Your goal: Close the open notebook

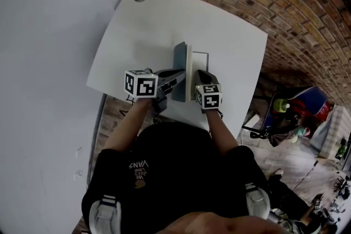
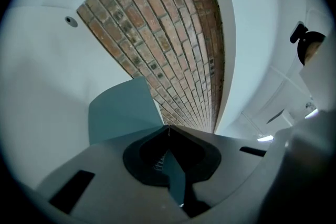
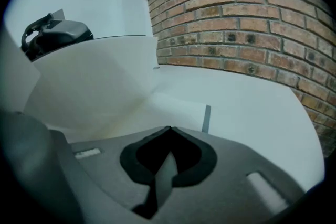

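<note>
Open notebook (image 1: 189, 73) held at both sides, midway along the near edge of the table (image 1: 230, 46).

The left hand-held gripper (image 1: 179, 77) has its jaws closed tight on the teal cover (image 1: 180, 69), which stands nearly upright above the table. The right hand-held gripper (image 1: 202, 77) is clamped on the notebook's other half, whose white pages (image 1: 199, 71) lie flat on the table. The brick wall (image 1: 285, 3) runs along the table's far edge.
</note>
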